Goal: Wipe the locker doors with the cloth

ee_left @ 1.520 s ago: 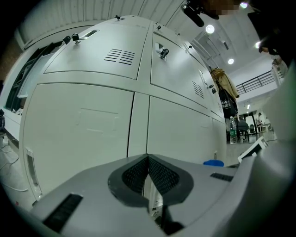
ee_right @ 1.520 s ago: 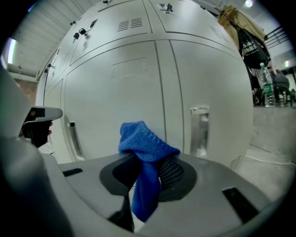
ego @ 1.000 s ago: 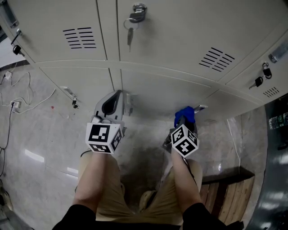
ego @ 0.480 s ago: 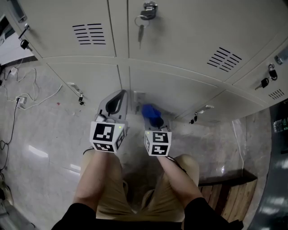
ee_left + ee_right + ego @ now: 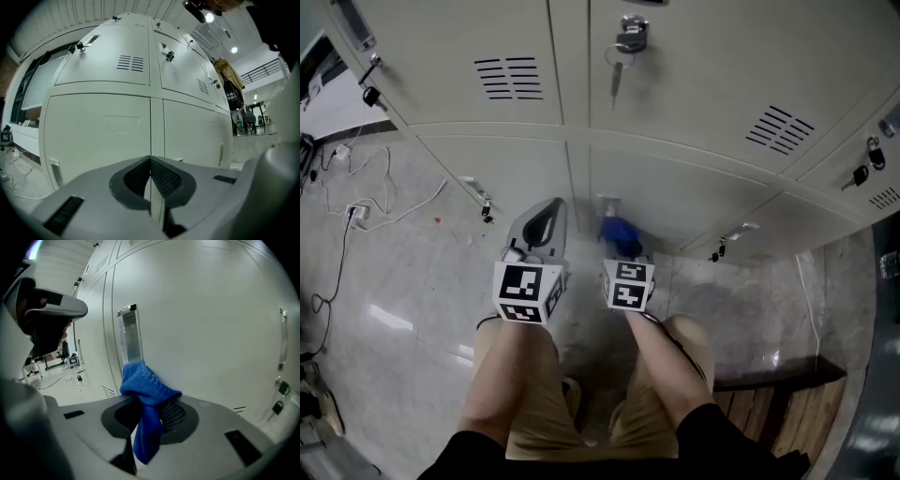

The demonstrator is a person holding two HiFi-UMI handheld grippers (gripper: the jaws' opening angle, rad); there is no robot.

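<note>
right gripper (image 5: 149,409): jaws clamped on the cloth, held low in front of the bottom row of lockers and aimed at a door.
cloth (image 5: 146,383): blue knit, bunched above the jaws with a tail hanging down between them. The bunch sits right at the door face, just below the handle. Whether it presses on the metal cannot be told.
door (image 5: 684,202): pale grey, bottom row, the right-hand one of the two in front of the person. The cloth is near its left edge.
handle (image 5: 129,336): narrow upright clear strip at the door's left edge, directly above the cloth.
left gripper (image 5: 151,161): jaws closed together with nothing between them. It is held beside the right gripper, apart from the cloth, and points at the seam between two bottom doors.
lockers (image 5: 441,56): two rows in the head view, with louvred vents (image 5: 508,78) in the upper doors.
padlock (image 5: 630,36): hangs on an upper door above the cloth, with a key (image 5: 616,80) dangling under it.
floor (image 5: 384,272): glossy pale stone.
cables (image 5: 366,202): white, loose on the floor at left, by the locker base.
bench (image 5: 773,380): wooden slats, lower right.
legs (image 5: 511,375): the person's, in tan shorts (image 5: 534,422), knees bent under both grippers.
</note>
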